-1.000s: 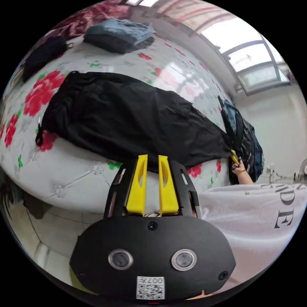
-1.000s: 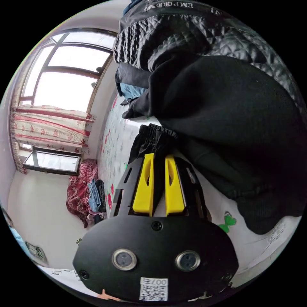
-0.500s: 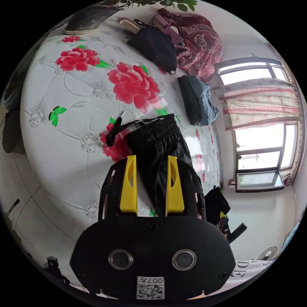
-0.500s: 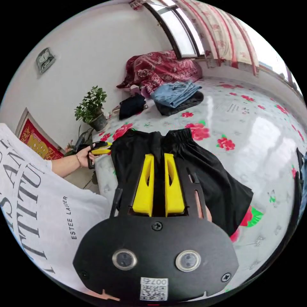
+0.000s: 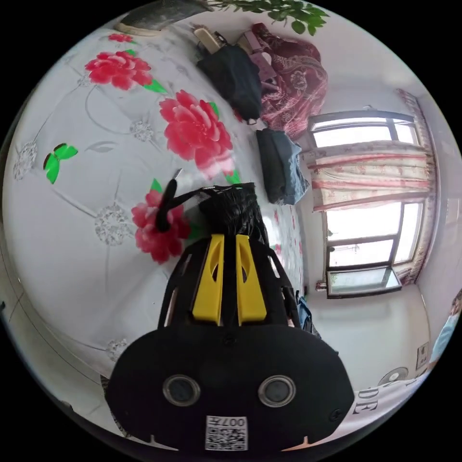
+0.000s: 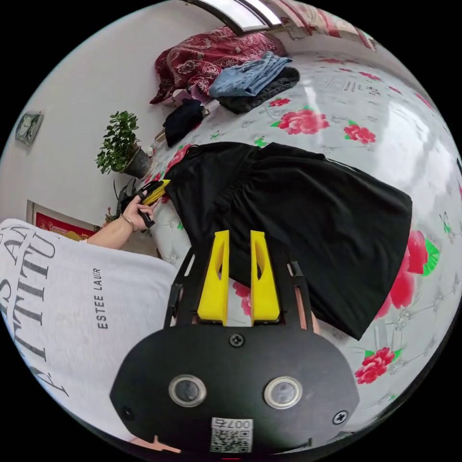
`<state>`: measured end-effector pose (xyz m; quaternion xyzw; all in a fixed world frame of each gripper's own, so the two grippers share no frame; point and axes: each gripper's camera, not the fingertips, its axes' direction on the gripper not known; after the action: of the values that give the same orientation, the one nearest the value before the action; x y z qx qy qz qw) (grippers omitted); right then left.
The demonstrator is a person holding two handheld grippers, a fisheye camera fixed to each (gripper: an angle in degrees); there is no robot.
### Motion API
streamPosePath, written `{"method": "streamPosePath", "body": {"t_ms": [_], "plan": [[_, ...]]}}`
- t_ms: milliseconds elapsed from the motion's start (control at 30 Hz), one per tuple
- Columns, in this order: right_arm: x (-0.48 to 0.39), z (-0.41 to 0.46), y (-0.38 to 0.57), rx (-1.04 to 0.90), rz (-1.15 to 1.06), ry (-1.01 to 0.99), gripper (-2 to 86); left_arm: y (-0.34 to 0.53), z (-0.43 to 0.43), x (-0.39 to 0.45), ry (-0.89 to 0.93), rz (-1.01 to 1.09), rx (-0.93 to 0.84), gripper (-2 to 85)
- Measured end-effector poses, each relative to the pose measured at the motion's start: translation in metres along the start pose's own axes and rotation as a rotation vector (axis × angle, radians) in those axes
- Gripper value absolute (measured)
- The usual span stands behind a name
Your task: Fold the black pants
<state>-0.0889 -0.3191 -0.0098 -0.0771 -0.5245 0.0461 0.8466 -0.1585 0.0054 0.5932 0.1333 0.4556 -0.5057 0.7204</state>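
The black pants [image 6: 313, 207] lie doubled over on the flowered bed [image 6: 385, 110]. In the left gripper view, my left gripper [image 5: 228, 237] is shut on the bunched elastic waistband of the pants [image 5: 231, 211]. A black drawstring [image 5: 166, 214] trails off to the side of the waistband. In the right gripper view, my right gripper [image 6: 239, 233] has its jaws close together at the near edge of the pants, with black cloth between them. A hand holds the left gripper [image 6: 156, 191] at the waist corner.
Folded jeans on dark clothes [image 6: 250, 79], a black bag [image 6: 183, 120] and a dark red blanket [image 6: 211, 53] lie at the bed's far end, near a potted plant [image 6: 120, 144]. The person's white shirt [image 6: 72, 308] is close by. A window [image 5: 365, 240] is beyond the bed.
The left gripper stood open at the waistband half a second ago and has shut on it. The right gripper has carried the leg end across the bed to the waist, doubling the pants.
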Motion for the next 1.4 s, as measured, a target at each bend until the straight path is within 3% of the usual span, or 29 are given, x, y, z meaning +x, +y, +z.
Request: {"method": "streamPosePath", "body": {"t_ms": [133, 300, 433, 567, 667, 833, 967, 1167, 1300, 1400], "plan": [[0.043, -0.036, 0.03, 0.127, 0.137, 0.005, 6.3, 0.003, 0.007, 0.092, 0.071, 0.366, -0.063, 3.3], [0.125, -0.097, 0.079, 0.267, 0.339, 0.004, 7.0, 0.088, 0.066, 0.274, 0.207, 1.035, -0.353, 3.3], [0.175, -0.131, 0.121, 0.375, 0.46, 0.031, 7.3, 0.186, 0.138, 0.339, 0.331, 1.262, -0.566, 4.4], [0.226, -0.14, 0.164, 0.398, 0.6, 0.081, 8.2, 0.271, 0.246, 0.329, 0.213, 1.185, -0.894, 7.7], [0.256, -0.139, 0.188, 0.423, 0.651, 0.002, 9.2, 0.275, 0.259, 0.301, 0.208, 1.065, -0.976, 10.0], [0.311, -0.131, 0.212, 0.41, 0.694, -0.137, 10.8, 0.212, 0.226, 0.242, 0.047, 0.947, -0.834, 10.2], [0.354, -0.121, 0.219, 0.435, 0.7, -0.306, 11.2, 0.158, 0.21, 0.178, -0.073, 0.734, -0.761, 11.2], [0.375, -0.093, 0.193, 0.338, 0.606, -0.426, 10.2, 0.155, 0.262, 0.139, 0.008, 0.597, -0.887, 14.1], [0.381, -0.079, 0.178, 0.256, 0.611, -0.451, 7.7, 0.154, 0.305, 0.127, 0.128, 0.454, -0.962, 7.8], [0.375, -0.085, 0.167, 0.234, 0.589, -0.491, 5.9, 0.143, 0.315, 0.134, 0.154, 0.471, -0.963, 5.5]]}}
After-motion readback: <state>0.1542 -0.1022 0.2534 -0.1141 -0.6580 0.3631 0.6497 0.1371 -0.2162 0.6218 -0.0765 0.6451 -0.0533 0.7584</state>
